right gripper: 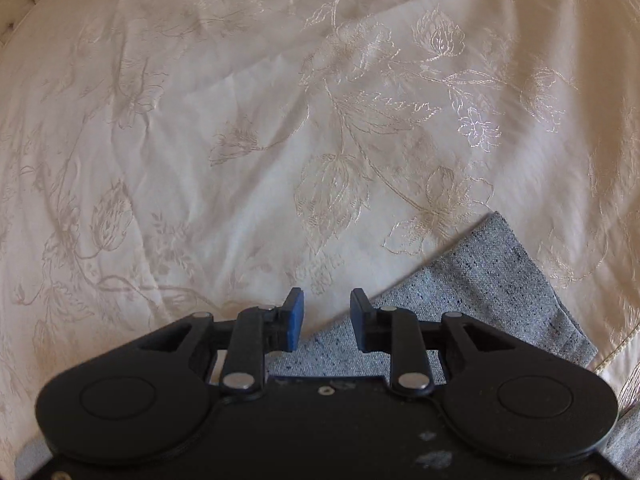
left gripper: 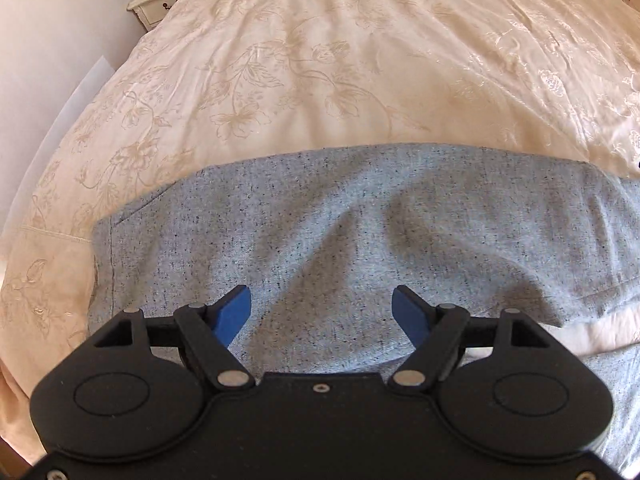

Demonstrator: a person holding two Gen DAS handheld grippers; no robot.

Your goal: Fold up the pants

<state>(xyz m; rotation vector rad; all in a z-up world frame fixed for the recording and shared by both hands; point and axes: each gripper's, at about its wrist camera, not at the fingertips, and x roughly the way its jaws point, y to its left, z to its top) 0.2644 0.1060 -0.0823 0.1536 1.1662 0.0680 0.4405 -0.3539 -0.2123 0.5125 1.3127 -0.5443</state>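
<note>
The grey pants [left gripper: 360,240] lie on the cream bedspread [left gripper: 320,60], seemingly partly folded. The left gripper [left gripper: 322,312] hovers wide and empty; the right gripper [right gripper: 326,316], narrower, holds nothing. Folds probably remain.

The pants [left gripper: 360,232] run off the right edge, and the nightstand [left gripper: 160,0] clutter is too small to tell.

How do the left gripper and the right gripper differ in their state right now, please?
The left gripper stands wide open; the right gripper is open more narrowly. The left hangs over the middle of the grey pants; the right sits over their edge, beside the cream floral bedspread. Both have blue pads and hold nothing.
</note>
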